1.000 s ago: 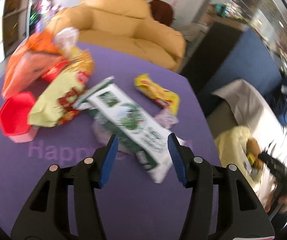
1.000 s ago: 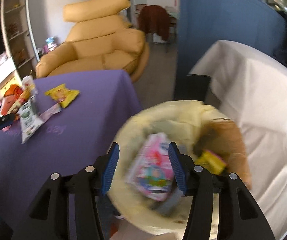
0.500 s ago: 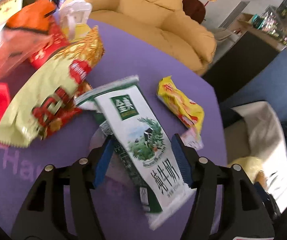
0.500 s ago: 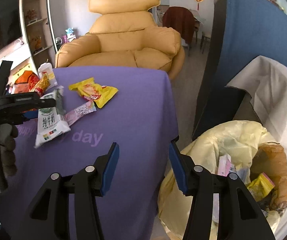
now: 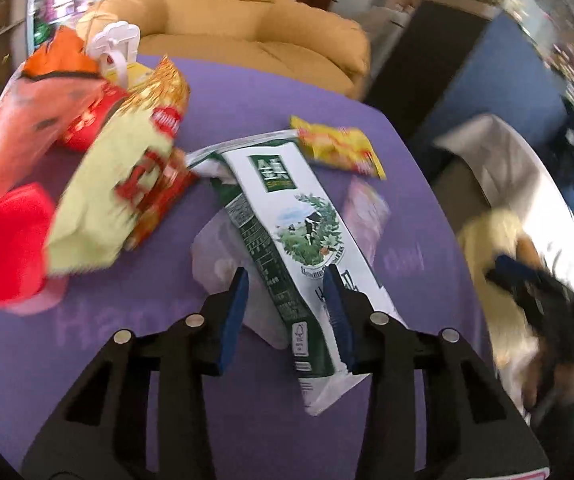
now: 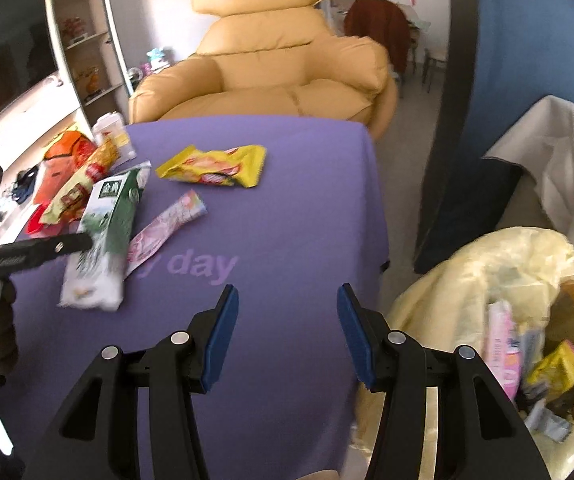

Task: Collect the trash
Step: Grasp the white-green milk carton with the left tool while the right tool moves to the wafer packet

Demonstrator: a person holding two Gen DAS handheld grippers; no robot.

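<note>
Nearest to me, my left claw (image 5: 285, 300) has just been closing, and the green-and-white milk carton (image 5: 287, 224) lies flat on the purple table (image 5: 247, 420) with its lower end between the blue pads; the right pad sits against the carton's face, but the blur is heavy here and I can't tell whether the left pad presses yet, so I judge this a grasp about to land, not a hold. A second ago the claw was further back from the carton; it has come down around it. My right claw (image 6: 287, 330) hangs wide open and empty over the table's near edge, having swung off the yellow-lined trash bin (image 6: 467, 264), where a pink packet (image 6: 501, 344) now lies. Further out on the table wait the pink stick wrapper (image 6: 167, 226), the yellow wrapper (image 6: 217, 166) and the snack-bag pile (image 5: 99, 160). So one piece is binned, the carton looks next.
</note>
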